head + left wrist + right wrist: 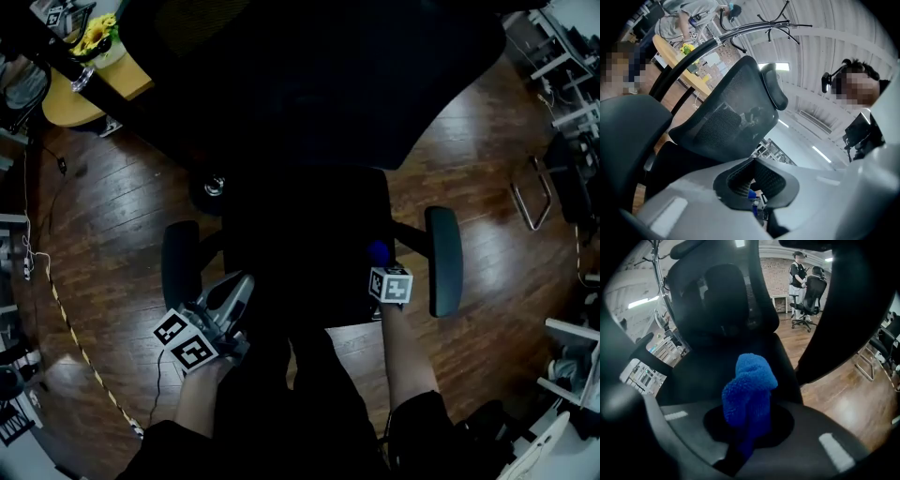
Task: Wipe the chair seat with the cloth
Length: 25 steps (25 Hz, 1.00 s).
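Note:
A black office chair fills the head view, its seat (305,244) between two armrests (178,262) (443,258). My right gripper (380,260) is at the seat's right front corner, shut on a fluffy blue cloth (378,251). In the right gripper view the cloth (749,390) bunches up out of the shut jaws of that gripper (747,423), with the seat (712,376) just beyond. My left gripper (240,289) is at the seat's left front edge, tilted upward. Its jaws (754,190) look shut with nothing between them, facing the mesh backrest (726,117).
A round wooden table (89,94) with yellow flowers (98,36) stands at the far left. A metal-framed chair (532,192) is on the right and a cable (56,291) runs over the wooden floor. A person stands by another office chair (808,294) far behind.

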Available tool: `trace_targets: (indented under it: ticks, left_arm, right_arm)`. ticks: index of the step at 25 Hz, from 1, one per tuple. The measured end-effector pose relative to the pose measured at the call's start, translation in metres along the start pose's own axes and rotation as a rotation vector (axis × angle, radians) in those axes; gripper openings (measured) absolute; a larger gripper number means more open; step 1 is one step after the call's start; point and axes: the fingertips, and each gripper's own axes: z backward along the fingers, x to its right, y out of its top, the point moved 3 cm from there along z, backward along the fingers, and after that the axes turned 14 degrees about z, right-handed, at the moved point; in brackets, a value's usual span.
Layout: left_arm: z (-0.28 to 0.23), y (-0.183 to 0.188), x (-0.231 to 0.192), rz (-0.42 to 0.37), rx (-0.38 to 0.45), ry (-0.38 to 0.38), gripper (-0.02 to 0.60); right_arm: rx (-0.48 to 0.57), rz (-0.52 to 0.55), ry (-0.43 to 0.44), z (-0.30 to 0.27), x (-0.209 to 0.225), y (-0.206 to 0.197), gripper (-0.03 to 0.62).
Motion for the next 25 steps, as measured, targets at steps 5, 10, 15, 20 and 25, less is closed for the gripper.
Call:
trace_targets:
  ticks: [5, 10, 15, 20, 25]
  left_arm:
    - [-0.001, -0.003, -0.002, 0.002, -0.020, -0.012, -0.009]
    - [0.000, 0.005, -0.001, 0.007, 0.000, -0.002, -0.009]
    - [0.018, 0.016, 0.002, 0.009, 0.062, 0.022, -0.009]
    - [0.047, 0.028, -0.002, 0.008, 0.124, 0.055, -0.009]
    - [0.067, 0.028, 0.001, 0.007, 0.158, 0.064, -0.009]
  right_arm:
    - [-0.012, 0.004, -0.040, 0.006, 0.006, -0.003, 0.035]
    - [0.035, 0.010, 0.014, 0.001, -0.039, 0.012, 0.035]
    - [0.033, 0.064, 0.252, -0.019, -0.172, 0.023, 0.035]
    - [-0.007, 0.167, 0.490, -0.033, -0.307, 0.009, 0.035]
    - [-0.012, 0.252, 0.554, -0.032, -0.366, -0.011, 0.035]
